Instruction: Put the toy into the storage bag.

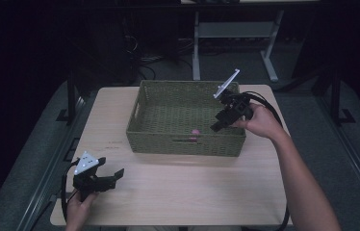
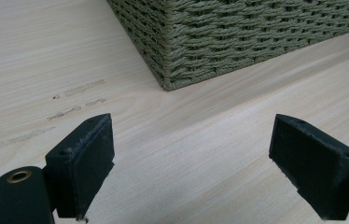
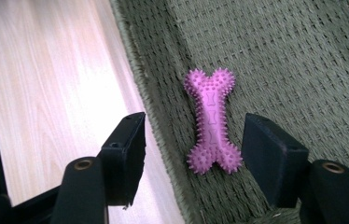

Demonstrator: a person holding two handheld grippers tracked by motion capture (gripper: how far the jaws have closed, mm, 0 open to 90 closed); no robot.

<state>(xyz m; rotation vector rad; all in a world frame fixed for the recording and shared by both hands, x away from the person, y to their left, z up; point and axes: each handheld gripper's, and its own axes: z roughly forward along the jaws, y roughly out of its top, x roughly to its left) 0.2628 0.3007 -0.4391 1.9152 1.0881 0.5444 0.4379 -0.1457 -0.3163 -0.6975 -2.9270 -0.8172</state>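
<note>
Your right gripper (image 1: 219, 126) hangs over the right end of the green woven basket (image 1: 159, 142), its jaws apart with nothing between the pads; the pink spiked bone toy (image 3: 212, 122) lies free on the basket floor, apparently against the near wall. Your left gripper (image 1: 113, 176) rests near the table's (image 1: 192, 192) near-left corner, jaws wide apart and empty.
</note>
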